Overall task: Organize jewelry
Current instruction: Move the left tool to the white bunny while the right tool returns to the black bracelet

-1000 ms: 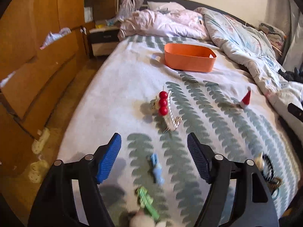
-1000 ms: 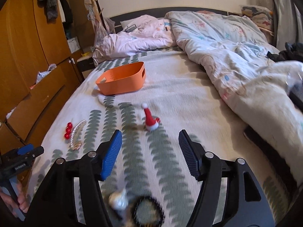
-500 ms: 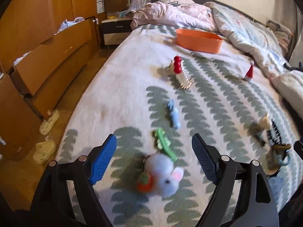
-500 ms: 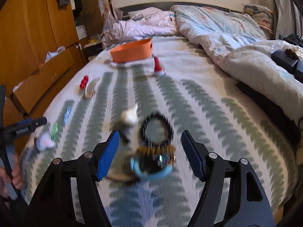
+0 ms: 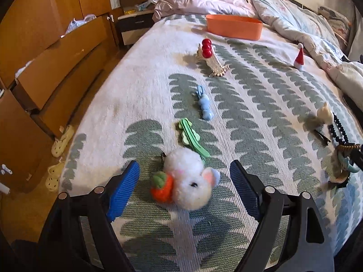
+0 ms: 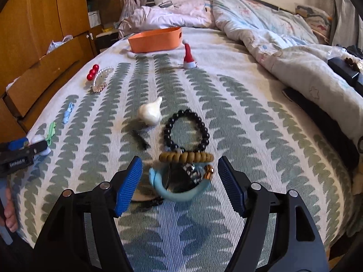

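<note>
Both tongs (image 5: 185, 190) (image 6: 180, 181) dropped nearer; three bracelets (image 6: 187, 131), one bin (image 6: 156, 39)

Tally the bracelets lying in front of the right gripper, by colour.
Black bead bracelet: 1
Brown bead bracelet: 1
Light blue bangle: 1
Total: 3

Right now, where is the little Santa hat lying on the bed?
The Santa hat stands far up the bedspread, just right of the orange bin in the right wrist view; the left wrist view shows it at upper right, near the rumpled duvet.
</note>
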Tool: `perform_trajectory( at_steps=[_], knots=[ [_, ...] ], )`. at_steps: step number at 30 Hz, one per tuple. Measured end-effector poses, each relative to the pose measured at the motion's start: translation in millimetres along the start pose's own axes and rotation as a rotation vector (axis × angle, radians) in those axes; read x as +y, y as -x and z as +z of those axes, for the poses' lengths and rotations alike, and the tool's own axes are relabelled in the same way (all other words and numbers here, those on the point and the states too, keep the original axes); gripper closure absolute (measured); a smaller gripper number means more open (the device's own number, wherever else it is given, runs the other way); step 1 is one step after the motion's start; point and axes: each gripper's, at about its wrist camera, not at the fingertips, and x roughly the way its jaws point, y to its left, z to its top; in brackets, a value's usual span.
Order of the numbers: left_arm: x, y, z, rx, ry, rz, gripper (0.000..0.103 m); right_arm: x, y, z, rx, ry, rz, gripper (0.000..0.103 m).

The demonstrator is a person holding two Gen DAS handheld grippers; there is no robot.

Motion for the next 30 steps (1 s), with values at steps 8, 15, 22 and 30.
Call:
perform_trajectory(
  at_steps=[8,15,22,30],
  knots=[
    [-9,-8,-6,0.049,-0.023,-0.026,0.022,-8,-11,10,0.03,-0.07,0.03,0.041],
    [-13,-9,-8,0.047,-0.044,-0.018,0.022,-18,-10,8,0.039,-0.106,0.042,0.057],
    [-15,-8,-9,0.036,-0.052,-0.014,0.03,-13,-5,1,0.025,-0.101,0.037,0.063],
    [-20,-4,-10,0.02,-0.067,-0.037,0.059,-16,10,1,-0.017,-0.129,0.076,0.091]
  ],
)
